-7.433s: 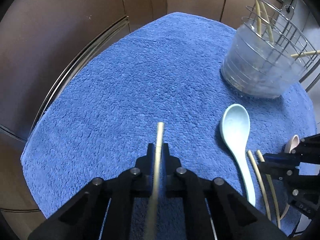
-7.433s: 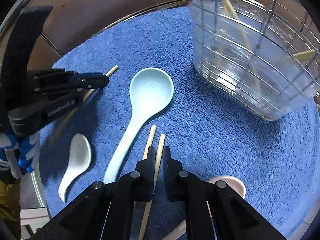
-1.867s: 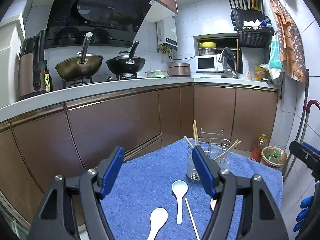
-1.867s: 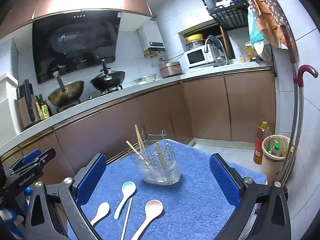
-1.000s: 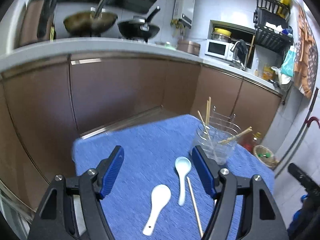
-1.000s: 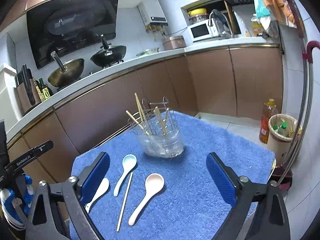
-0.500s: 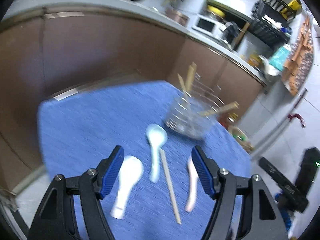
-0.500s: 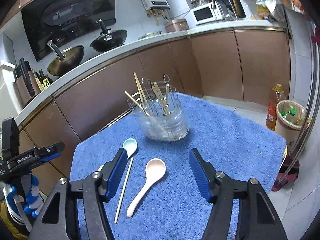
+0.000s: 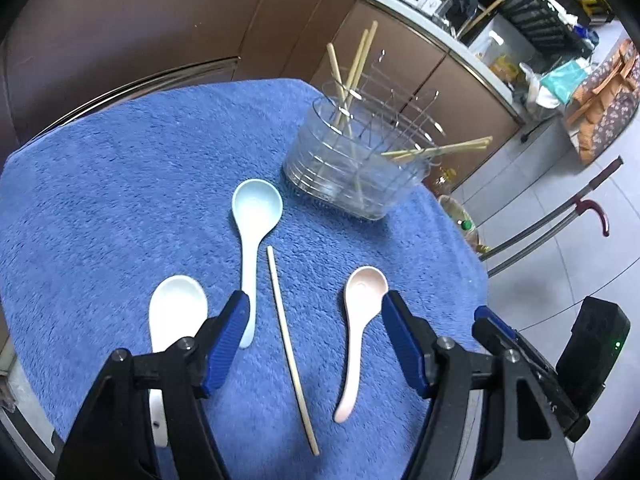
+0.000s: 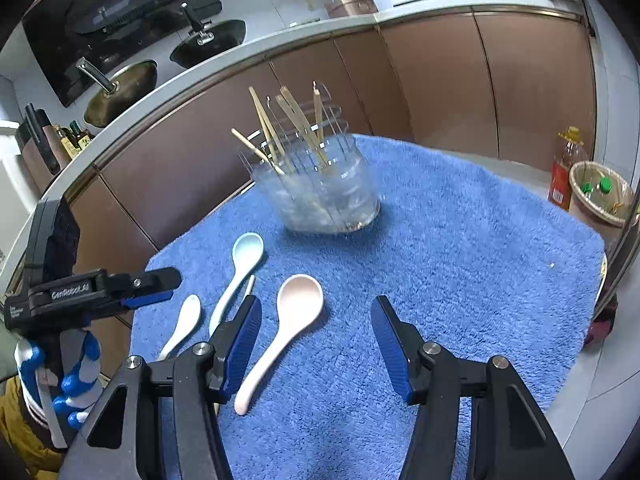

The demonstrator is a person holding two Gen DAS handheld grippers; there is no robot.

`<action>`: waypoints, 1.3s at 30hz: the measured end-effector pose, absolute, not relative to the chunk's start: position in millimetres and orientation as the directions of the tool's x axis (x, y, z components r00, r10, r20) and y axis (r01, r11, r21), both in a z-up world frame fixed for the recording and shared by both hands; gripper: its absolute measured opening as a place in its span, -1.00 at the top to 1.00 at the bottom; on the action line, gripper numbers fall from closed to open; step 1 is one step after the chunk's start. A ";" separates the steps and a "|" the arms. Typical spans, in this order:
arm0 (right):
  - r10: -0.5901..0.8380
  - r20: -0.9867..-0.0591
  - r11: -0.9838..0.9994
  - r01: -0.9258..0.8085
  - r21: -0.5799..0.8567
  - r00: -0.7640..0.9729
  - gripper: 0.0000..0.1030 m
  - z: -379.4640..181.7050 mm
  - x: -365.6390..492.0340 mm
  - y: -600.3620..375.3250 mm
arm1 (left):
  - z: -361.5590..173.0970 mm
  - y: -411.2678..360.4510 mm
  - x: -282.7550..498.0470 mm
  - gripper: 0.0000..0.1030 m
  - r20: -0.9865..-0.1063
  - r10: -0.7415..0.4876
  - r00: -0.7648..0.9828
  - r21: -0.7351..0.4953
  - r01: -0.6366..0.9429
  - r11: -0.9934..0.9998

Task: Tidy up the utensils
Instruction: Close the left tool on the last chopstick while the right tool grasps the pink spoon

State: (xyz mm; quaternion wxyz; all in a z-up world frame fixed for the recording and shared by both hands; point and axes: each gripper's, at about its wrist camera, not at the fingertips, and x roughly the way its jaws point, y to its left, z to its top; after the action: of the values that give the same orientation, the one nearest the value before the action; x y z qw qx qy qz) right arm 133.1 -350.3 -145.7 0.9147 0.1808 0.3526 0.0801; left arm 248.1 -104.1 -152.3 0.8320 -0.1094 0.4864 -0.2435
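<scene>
On the blue towel (image 9: 100,200) lie a light blue spoon (image 9: 256,216), a white spoon (image 9: 176,304), one loose chopstick (image 9: 288,340) and a pink spoon (image 9: 360,312). Behind them stands a clear utensil holder (image 9: 344,168) with a wire rack and several chopsticks in it. My left gripper (image 9: 315,300) hovers above the chopstick, jaws closing, nothing pressed between them. My right gripper (image 10: 316,302) hangs over the pink spoon (image 10: 296,304), jaws closing, pads clear of it. The left gripper (image 10: 160,290) shows at the left of the right wrist view.
Brown cabinet doors (image 10: 440,92) run behind the table. On the floor to the right stand an oil bottle (image 10: 564,168) and a bin (image 10: 600,196). A cane (image 9: 592,208) leans beyond the towel's right edge. The towel's right half (image 10: 480,260) carries no utensils.
Both grippers have sunk toward the towel and tipped downward, so the utensils now fill the views. The right jaws have narrowed a good deal; the left jaws only slightly.
</scene>
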 end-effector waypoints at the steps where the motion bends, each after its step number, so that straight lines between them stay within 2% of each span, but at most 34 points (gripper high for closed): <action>1: 0.276 -0.620 0.921 -0.018 0.389 0.735 -0.06 -147.9 134.2 -350.9 | -155.7 -106.5 252.2 -0.21 -0.764 -0.506 0.400 -0.415 0.295 0.861; 3: 0.283 -0.625 0.919 -0.019 0.394 0.728 -0.06 -151.8 136.8 -352.1 | -161.7 -109.5 260.0 -0.09 -0.776 -0.502 0.381 -0.416 0.289 0.862; 17: 0.327 -0.656 0.908 -0.035 0.417 0.680 -0.02 -176.8 150.4 -355.2 | -200.0 -125.7 304.5 0.32 -0.847 -0.452 0.281 -0.401 0.221 0.889; 30: 0.343 -0.675 0.904 -0.034 0.426 0.653 0.01 -187.0 158.3 -355.8 | -219.5 -140.0 324.7 0.53 -0.887 -0.398 0.235 -0.356 0.204 0.912; 39: 0.398 -0.673 0.885 -0.067 0.461 0.624 0.11 -190.1 174.3 -355.3 | -225.6 -161.5 322.5 0.70 -0.898 -0.395 0.196 -0.353 0.216 0.910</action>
State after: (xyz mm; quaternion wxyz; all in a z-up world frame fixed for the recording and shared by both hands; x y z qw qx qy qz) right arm 174.3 -355.3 -190.1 0.8784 0.2004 0.4131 0.1325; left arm 322.5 -161.5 -225.6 0.7696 -0.0744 0.6024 -0.1984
